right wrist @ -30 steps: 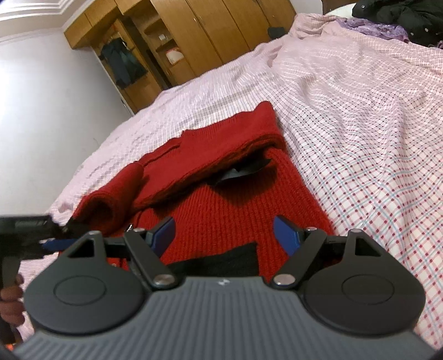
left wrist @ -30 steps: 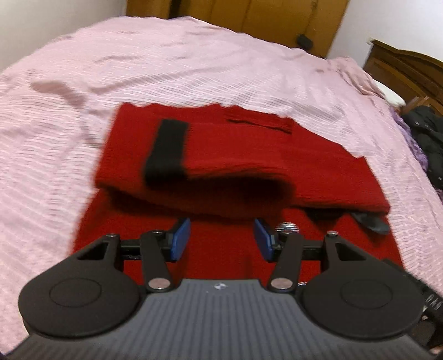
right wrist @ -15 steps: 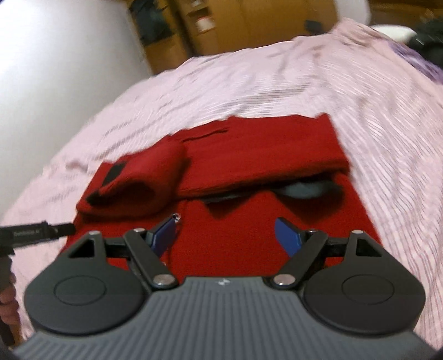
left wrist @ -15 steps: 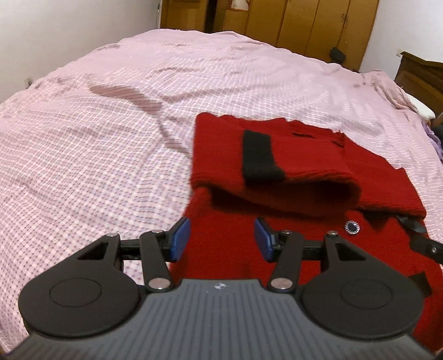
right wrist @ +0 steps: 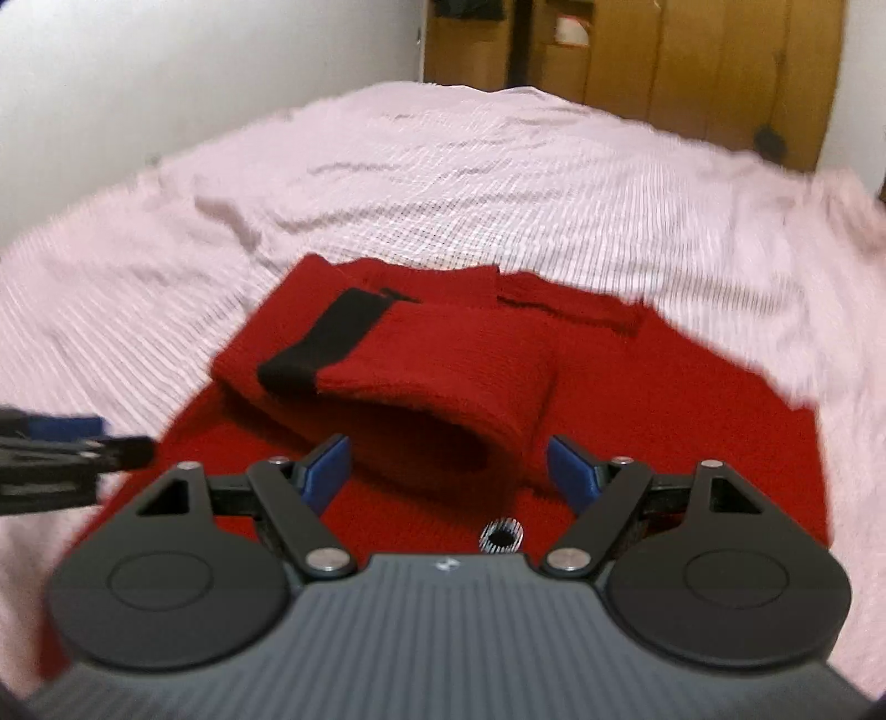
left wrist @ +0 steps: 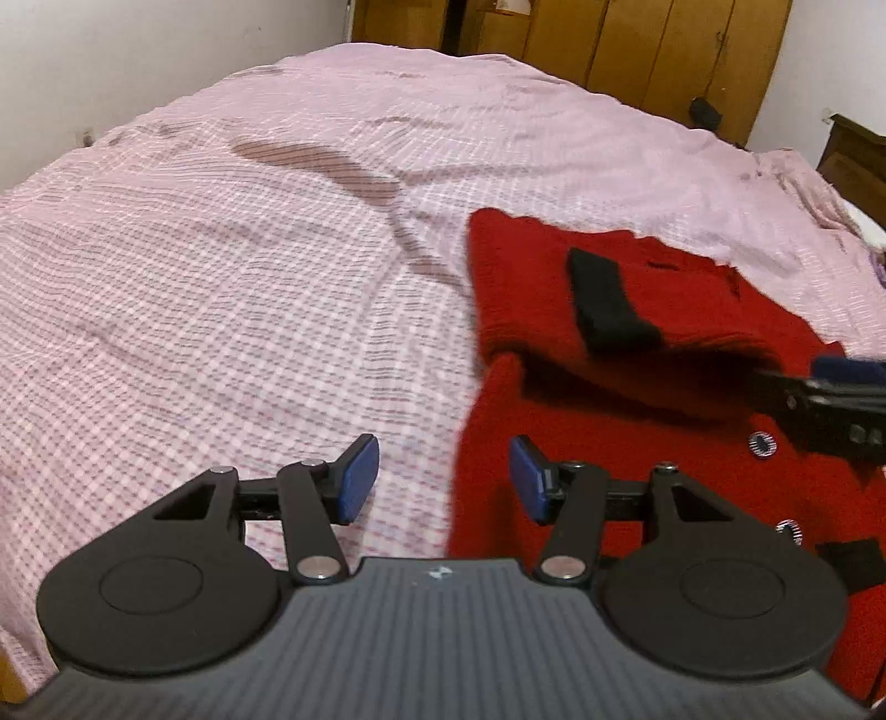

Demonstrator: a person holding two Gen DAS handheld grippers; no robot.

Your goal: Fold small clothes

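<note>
Both my tongs are spread with nothing in them, the left tongs (left wrist: 443, 479) over the left edge of the red knit cardigan (left wrist: 598, 432) and the right tongs (right wrist: 448, 468) above its middle. The cardigan lies on the pink checked bed (left wrist: 221, 266), black-cuffed sleeve (right wrist: 398, 354) folded across. Wooden wardrobes (left wrist: 653, 50) stand at the back.

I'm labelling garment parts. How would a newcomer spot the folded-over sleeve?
Find the pink checked bedspread, then the red cardigan lying on it. The sleeve is the thick roll folded across its upper half, the only part ending in a black cuff.
</note>
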